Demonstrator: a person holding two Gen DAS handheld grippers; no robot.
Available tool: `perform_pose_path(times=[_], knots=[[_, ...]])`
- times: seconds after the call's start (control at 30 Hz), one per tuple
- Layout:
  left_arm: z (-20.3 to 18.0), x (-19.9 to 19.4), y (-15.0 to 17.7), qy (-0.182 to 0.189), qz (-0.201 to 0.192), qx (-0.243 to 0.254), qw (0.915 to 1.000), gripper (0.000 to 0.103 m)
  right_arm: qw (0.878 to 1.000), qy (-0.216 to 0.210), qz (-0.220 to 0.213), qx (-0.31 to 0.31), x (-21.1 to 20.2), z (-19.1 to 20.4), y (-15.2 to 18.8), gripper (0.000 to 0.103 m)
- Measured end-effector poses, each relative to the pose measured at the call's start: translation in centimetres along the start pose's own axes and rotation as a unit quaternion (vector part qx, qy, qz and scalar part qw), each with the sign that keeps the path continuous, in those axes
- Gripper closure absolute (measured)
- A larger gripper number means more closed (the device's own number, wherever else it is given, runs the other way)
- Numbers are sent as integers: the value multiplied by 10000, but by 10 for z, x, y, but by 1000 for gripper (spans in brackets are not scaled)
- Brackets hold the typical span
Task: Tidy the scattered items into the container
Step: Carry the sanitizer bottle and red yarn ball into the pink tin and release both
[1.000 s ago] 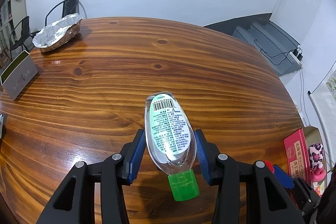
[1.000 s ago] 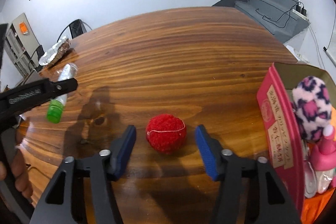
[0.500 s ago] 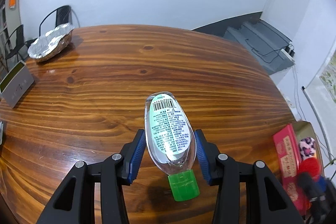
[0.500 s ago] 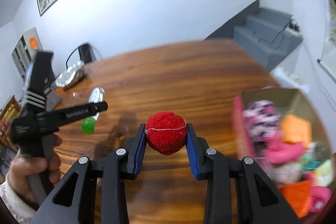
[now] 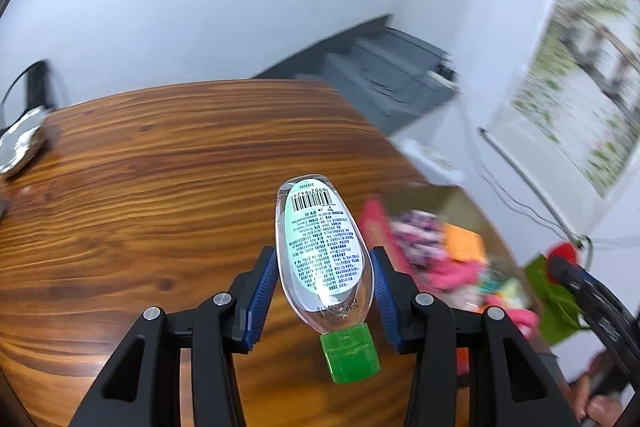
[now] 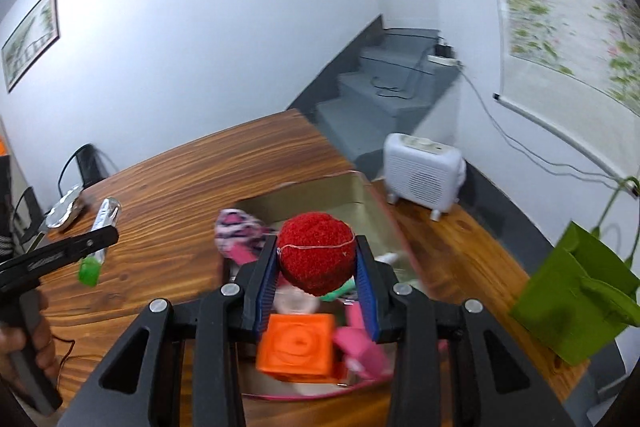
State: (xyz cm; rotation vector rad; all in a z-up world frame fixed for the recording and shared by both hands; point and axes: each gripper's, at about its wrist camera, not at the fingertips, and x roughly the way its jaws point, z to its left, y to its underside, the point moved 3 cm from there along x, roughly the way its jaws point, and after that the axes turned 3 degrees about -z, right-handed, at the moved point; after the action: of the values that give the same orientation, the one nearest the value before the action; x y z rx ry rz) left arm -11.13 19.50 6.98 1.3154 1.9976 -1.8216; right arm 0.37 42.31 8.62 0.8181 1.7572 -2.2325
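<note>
My left gripper [image 5: 324, 275] is shut on a clear bottle [image 5: 322, 247] with a green cap and a printed label, held in the air above the wooden table [image 5: 140, 195]. My right gripper [image 6: 316, 267] is shut on a fuzzy red ball [image 6: 316, 253] and hangs over the open pink box [image 6: 320, 191]. The box [image 5: 372, 215] lies at the table's right side and holds an orange cube [image 6: 298, 345], pink items and a spotted plush. In the right wrist view the left gripper [image 6: 100, 239] shows at the left with the bottle [image 6: 98, 241], a hand on its handle.
A foil-lined bowl [image 5: 18, 143] sits at the table's far left. Beyond the table's right edge stand a white heater [image 6: 422, 173] and a green paper bag [image 6: 576, 295]. Grey steps [image 6: 384, 87] rise at the back. A dark chair [image 6: 86, 165] stands behind the table.
The right gripper closed on the red ball, lifted it off the table and carried it over the box. The left gripper swung right with the bottle, bringing the box into its view.
</note>
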Motion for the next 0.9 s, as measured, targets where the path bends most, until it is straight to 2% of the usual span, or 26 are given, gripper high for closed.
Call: perform_pose_path(times=[0.13, 0.27, 0.53, 0.57, 0.6, 0.63, 0.67, 0.7, 0.8, 0.87, 0.9], knots=[[-50, 5, 8, 415, 137, 282, 9986, 55, 10000, 8, 52, 14, 6, -12, 3, 64], [-82, 14, 15, 662, 261, 435, 9965, 55, 9999, -56, 133, 2, 14, -20, 3, 64], [-112, 35, 26, 1052, 564, 615, 9909, 54, 9991, -301, 262, 111, 36, -35, -11, 61], [-114, 36, 28, 1150, 602, 626, 9896, 52, 9990, -337, 261, 162, 38, -37, -13, 55], [-115, 37, 30, 1221, 610, 649, 9885, 43, 9987, -369, 264, 237, 39, -39, -13, 51], [-117, 36, 30, 1255, 582, 673, 9881, 35, 9984, -390, 260, 325, 39, -42, -13, 41], [-116, 33, 29, 1216, 510, 681, 9889, 18, 9979, -410, 249, 425, 39, -45, -12, 38], [-115, 29, 28, 1143, 390, 684, 9903, 13, 9976, -419, 242, 488, 39, -48, -12, 38], [-111, 20, 23, 1012, 179, 689, 9923, 13, 9972, -391, 265, 580, 36, -55, -9, 36], [-107, 16, 23, 896, 123, 675, 9936, 13, 9969, -361, 297, 625, 31, -58, -6, 25], [-106, 14, 23, 831, 99, 676, 9942, 13, 9970, -357, 294, 627, 29, -59, -5, 23]])
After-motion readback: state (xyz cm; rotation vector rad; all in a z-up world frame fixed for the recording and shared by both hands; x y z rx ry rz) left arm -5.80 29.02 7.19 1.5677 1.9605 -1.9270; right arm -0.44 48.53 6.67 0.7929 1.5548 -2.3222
